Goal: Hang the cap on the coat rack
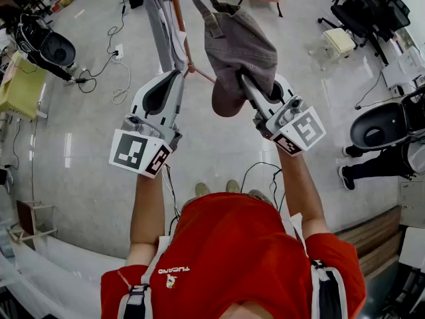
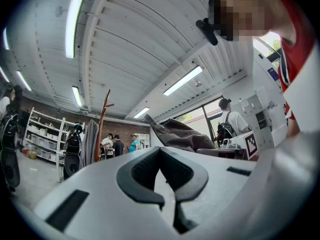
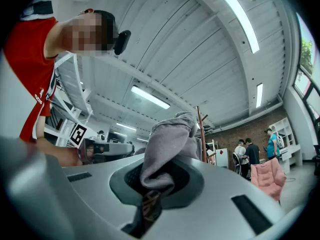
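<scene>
Brightly, evenly lit from above by long ceiling tubes (image 2: 75, 19), with daylight added through a window (image 3: 306, 59) at the right gripper view's rim. Only faint, soft shadows on the pale floor (image 1: 219, 145), plus white streaks of glare at its left. Heavily fisheye-bent throughout, black-vignetted in both gripper views' corners. Sharp at distance; soft up close on the cap (image 3: 167, 144).

A: Where does the head view look from?
B: From above the person's red shirt (image 1: 226, 244), steeply down to the floor (image 1: 212, 151) — the left hand-held gripper (image 1: 171, 78) and right hand-held gripper (image 1: 246, 82) are close beneath it.
A: And the gripper views?
B: Each sits right behind its own jaws, facing upward to the ceiling (image 2: 130, 39). All three share the cap (image 1: 236, 45) and the coat rack (image 1: 176, 5) — each gripper view also catches the other gripper.
</scene>
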`<state>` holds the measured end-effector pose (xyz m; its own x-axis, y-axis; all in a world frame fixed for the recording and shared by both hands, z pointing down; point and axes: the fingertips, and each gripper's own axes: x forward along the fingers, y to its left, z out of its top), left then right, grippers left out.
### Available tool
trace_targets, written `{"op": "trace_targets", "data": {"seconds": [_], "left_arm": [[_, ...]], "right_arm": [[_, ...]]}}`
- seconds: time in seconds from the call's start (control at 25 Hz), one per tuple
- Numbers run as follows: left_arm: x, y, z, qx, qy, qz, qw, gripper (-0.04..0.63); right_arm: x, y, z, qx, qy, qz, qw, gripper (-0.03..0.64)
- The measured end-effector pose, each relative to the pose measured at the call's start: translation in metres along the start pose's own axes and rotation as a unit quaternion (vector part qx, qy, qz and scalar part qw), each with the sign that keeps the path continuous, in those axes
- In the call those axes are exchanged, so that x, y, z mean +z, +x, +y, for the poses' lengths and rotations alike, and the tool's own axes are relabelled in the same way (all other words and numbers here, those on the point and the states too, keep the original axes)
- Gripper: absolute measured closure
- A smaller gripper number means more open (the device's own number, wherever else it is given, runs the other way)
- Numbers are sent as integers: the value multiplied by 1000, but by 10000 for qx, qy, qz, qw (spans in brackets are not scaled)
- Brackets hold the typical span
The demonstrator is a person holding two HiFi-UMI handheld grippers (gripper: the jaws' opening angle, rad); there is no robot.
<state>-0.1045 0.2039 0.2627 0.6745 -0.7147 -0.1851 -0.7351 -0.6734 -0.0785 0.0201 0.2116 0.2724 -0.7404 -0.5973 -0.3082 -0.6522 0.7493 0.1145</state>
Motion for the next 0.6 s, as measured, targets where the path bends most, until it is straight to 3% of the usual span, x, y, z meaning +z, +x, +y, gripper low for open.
{"op": "trace_targets", "data": {"seconds": [0.32, 0.6], "left_arm": [[-4, -14, 4, 1, -32, 16, 10000, 588], [-6, -33, 42, 46, -29, -48, 10000, 588]], "right_arm": [[-6, 0, 14, 56, 118, -15, 9999, 577], [-20, 27, 19, -85, 144, 23, 9999, 577]]}}
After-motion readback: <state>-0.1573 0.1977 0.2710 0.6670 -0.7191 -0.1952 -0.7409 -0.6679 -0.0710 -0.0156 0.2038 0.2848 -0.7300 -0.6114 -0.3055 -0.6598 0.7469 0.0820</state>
